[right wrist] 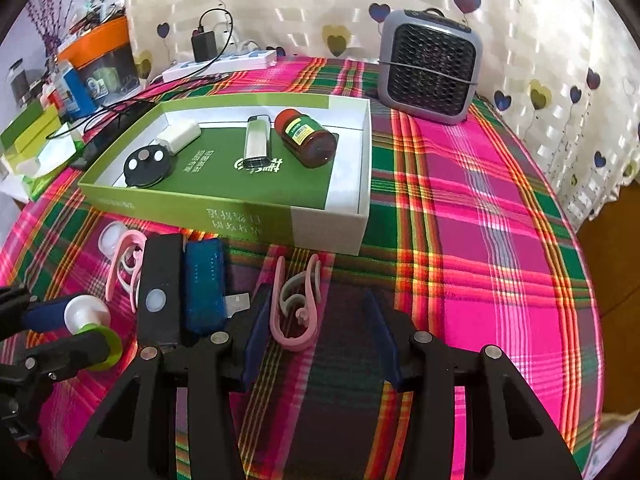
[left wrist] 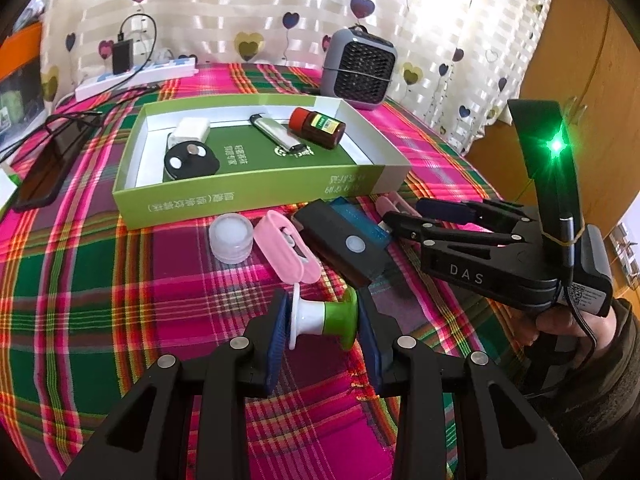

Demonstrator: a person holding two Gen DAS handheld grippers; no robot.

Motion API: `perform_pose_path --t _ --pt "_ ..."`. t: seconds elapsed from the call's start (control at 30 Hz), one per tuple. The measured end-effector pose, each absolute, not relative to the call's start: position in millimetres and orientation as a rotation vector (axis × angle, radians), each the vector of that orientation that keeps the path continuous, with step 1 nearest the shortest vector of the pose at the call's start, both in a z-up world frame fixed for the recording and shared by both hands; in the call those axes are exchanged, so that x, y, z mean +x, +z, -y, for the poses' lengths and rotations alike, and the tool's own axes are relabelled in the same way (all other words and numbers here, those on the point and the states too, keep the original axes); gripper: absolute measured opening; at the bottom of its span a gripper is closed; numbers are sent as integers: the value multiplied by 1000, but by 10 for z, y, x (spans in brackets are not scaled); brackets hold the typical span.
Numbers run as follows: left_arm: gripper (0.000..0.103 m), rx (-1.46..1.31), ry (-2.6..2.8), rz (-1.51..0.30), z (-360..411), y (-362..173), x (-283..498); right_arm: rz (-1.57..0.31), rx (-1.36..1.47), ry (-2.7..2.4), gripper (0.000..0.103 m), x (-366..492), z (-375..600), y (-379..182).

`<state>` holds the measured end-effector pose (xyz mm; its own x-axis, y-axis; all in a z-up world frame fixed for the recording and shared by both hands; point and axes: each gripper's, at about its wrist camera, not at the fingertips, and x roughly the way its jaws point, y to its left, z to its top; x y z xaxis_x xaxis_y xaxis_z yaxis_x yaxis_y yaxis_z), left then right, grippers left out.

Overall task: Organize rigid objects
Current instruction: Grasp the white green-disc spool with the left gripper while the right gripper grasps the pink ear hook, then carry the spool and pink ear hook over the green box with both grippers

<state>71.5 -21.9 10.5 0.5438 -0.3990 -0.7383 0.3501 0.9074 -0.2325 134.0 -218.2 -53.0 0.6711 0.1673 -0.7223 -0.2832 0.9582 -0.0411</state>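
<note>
Left tongs (left wrist: pixel 323 320) are clamped on a small white-and-green spool-shaped plastic piece (left wrist: pixel 324 317), blue pads pressing on both ends, held just above the plaid pink-and-green tablecloth (left wrist: pixel 120 300) on the table. Right tongs (right wrist: pixel 320 320) are apart, with a pink curved plastic clip (right wrist: pixel 294 306) lying on the cloth between the pads, right by the left pad; can't tell if it actually touches.

Left of that clip sit a blue translucent USB stick (right wrist: pixel 204 284) and a black flat rectangular device with a round white button (right wrist: pixel 158 284), side by side. Further left there's another pink clip (right wrist: pixel 124 264) and a small clear round plastic jar (right wrist: pixel 111 240).

Just beyond, the shallow green-and-white cardboard box (right wrist: pixel 224 208) holds a brown bottle with a red cap (right wrist: pixel 306 138), a silver lighter (right wrist: pixel 256 142), a white rectangular plug-like block (right wrist: pixel 180 134) and a black round disc with white dots (right wrist: pixel 148 162). A grey mini fan (right wrist: pixel 430 70) is at the far edge.
</note>
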Motion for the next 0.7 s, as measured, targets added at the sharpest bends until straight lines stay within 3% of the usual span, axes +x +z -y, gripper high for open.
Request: perform_pose_path --t 0.1,0.3,0.7 --pt "33 -47 -441 -893 242 100 713 -792 -161 275 34 1328 2147 -529" --pt "36 -9 -423 -907 292 71 715 -782 -181 285 24 1309 2097 -535" --pt "37 -5 -408 -918 289 44 727 -777 -191 280 24 1293 2090 -536"
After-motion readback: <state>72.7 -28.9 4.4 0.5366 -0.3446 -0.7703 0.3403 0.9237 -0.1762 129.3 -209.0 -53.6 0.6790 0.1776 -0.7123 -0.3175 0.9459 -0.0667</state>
